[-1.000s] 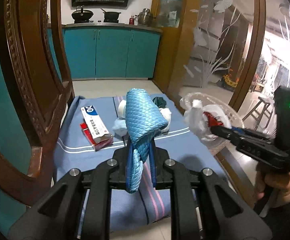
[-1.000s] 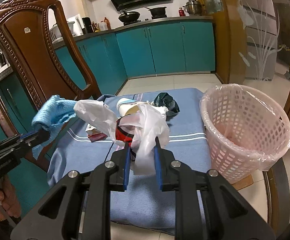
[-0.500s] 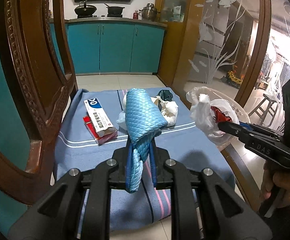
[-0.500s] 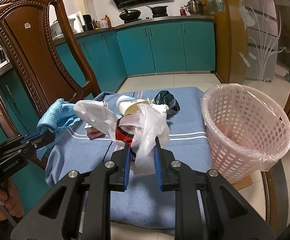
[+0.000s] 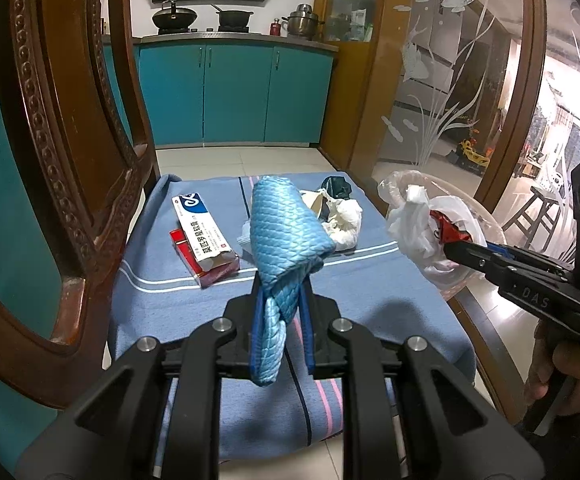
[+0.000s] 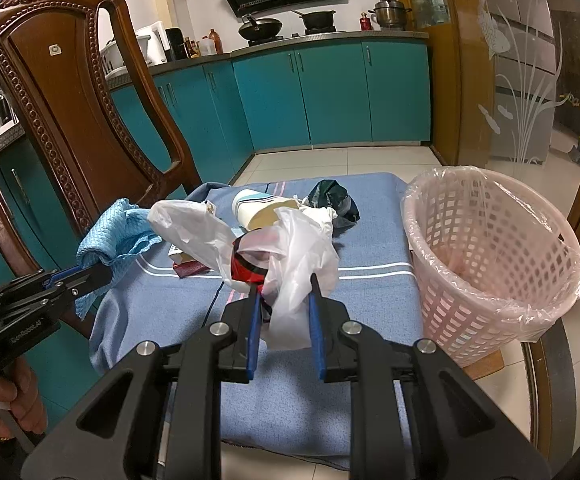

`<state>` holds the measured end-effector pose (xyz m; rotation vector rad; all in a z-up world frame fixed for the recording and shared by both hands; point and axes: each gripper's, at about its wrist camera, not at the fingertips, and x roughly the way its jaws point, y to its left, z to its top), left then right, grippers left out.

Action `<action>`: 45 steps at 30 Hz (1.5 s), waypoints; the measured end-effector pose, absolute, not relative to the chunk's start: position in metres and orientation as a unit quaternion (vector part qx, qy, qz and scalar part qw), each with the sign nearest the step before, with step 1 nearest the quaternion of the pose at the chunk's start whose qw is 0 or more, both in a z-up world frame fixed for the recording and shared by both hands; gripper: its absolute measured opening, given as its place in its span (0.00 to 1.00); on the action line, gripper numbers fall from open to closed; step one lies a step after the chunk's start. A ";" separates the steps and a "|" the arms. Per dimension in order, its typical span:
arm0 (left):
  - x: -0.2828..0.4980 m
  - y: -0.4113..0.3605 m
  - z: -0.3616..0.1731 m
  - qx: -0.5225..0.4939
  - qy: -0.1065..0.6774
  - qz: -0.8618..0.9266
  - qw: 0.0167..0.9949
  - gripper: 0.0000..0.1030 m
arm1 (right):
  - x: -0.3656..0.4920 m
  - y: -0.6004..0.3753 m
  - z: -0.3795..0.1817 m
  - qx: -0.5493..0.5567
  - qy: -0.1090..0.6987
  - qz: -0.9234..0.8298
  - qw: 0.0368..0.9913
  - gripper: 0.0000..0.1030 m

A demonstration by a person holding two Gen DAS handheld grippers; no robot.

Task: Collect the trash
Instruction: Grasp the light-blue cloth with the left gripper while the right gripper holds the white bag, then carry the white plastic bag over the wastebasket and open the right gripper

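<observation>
Carved wooden chair [image 6: 69,120]: dark, glossy brown, arched back with beaded edging, occupying the 9 o'clock side of both views.

Tabletop [image 6: 362,240]: covered by a soft blue woven cloth with white and pink stripes, draping over the near edge.

Waste basket [image 6: 490,264]: pale pink plastic lattice, round and tapered, lined with a thin clear film; stands at the 3 o'clock edge of the tabletop in the right wrist view.

Blue cloth [image 5: 285,236]: light blue, quilted diamond weave, folded into a rounded bundle. The left gripper [image 5: 281,312] has its blue-padded fingers clamped on the narrow lower tail; the bundle stands above the tabletop.

White plastic bag [image 6: 290,256]: thin, crinkled, translucent, wrapped about a glossy red and black wrapper [image 6: 245,268]. The right gripper [image 6: 283,312] has its fingers clamped on this bundle, clear of the tabletop and to the 9 o'clock side of the basket.

Medicine box [image 5: 201,232]: long white and blue carton, one end torn open, lying atop a flat red packet [image 5: 193,256] at 10 o'clock of the blue cloth.

Remaining litter at 12 o'clock on the tabletop: a paper cup [image 6: 261,212] on its side, crumpled white tissue [image 5: 346,220], and a dark green crumpled wrapper [image 6: 334,198].
</observation>
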<state>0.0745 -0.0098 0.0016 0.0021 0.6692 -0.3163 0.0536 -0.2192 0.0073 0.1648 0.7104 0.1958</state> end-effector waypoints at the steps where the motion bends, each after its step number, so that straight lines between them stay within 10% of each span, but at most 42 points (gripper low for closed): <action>1: 0.074 -0.010 0.001 0.001 0.327 -0.154 0.932 0.17 | 0.054 -0.219 0.007 0.080 0.347 0.096 0.930 0.21; 45: 0.076 -0.012 -0.004 0.007 0.328 -0.143 0.934 0.18 | 0.084 -0.374 -0.005 0.148 0.326 -0.102 0.928 0.25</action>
